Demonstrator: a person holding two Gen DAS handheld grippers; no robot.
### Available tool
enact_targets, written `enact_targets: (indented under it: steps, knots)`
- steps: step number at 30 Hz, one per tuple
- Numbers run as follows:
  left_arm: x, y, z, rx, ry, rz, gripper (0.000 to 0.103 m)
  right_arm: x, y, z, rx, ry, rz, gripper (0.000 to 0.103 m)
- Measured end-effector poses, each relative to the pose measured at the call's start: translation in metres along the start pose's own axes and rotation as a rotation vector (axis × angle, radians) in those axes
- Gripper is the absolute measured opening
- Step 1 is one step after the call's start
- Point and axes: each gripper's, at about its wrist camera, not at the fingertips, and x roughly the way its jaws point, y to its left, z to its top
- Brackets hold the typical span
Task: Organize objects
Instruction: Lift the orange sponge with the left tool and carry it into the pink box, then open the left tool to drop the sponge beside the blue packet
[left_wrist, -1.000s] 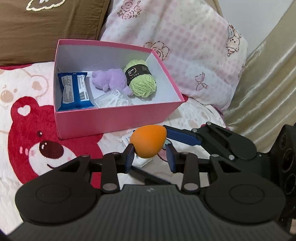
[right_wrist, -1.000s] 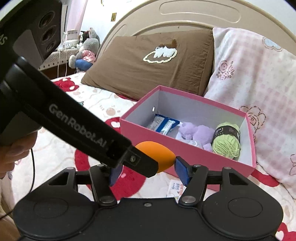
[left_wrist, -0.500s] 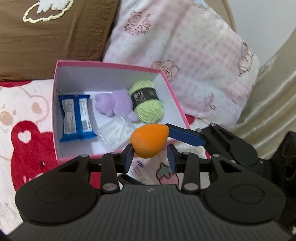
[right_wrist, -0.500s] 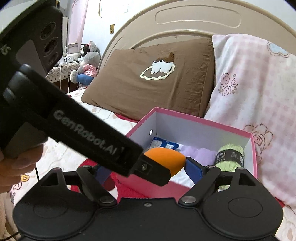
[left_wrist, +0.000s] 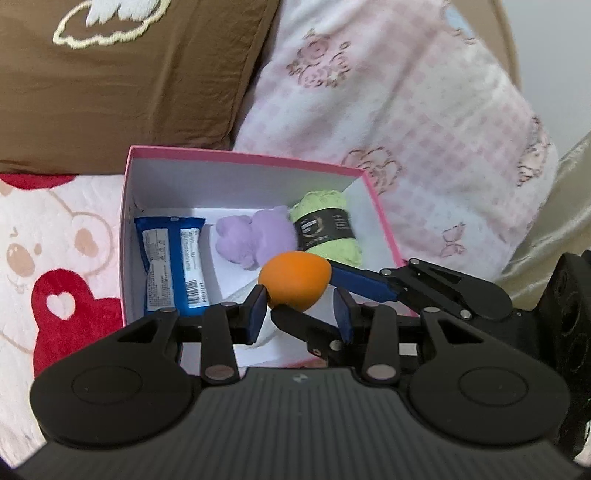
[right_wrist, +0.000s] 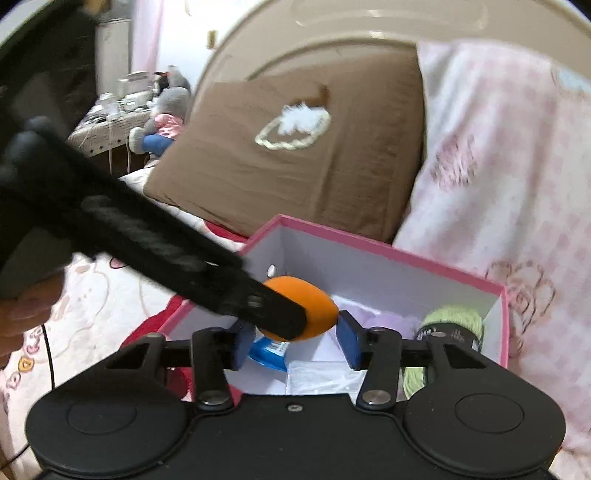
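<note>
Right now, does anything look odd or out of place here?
The left gripper and right gripper both bracket one orange makeup sponge over the pink box, fingers crossing. Nothing looks spilled or damaged.

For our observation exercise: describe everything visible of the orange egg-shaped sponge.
The orange egg-shaped sponge looks matte and soft, lying sideways, whole and unmarked. It hangs above the open pink box, clear of its contents, between the crossed fingers of the left hand-held gripper and right hand-held gripper; which one bears it cannot be told.
</note>
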Motion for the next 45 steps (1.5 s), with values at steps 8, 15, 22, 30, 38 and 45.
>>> enact_targets:
  steps: [8,15,22,30,38,45]
  knots:
    - [0.041,0.016,0.02,-0.047,0.06,0.095,0.036,0.052,-0.03,0.014,0.076,0.121,0.086,0.052]
    - [0.07,0.033,0.019,-0.097,0.084,0.115,0.038,0.091,-0.038,0.008,0.103,0.222,0.078,0.056]
    - [0.082,0.039,0.018,-0.118,0.075,0.131,0.043,0.112,-0.042,0.006,0.11,0.258,0.057,0.056]
    - [0.067,0.033,0.021,-0.088,0.064,0.165,0.06,0.097,-0.056,0.002,0.12,0.242,-0.01,0.068]
    - [0.026,0.011,0.021,-0.018,0.063,0.188,0.071,0.04,-0.056,-0.004,0.184,0.142,0.021,0.074]
    - [-0.008,-0.008,0.005,0.025,0.063,0.206,0.089,-0.004,-0.03,-0.003,0.121,0.054,0.0,0.093]
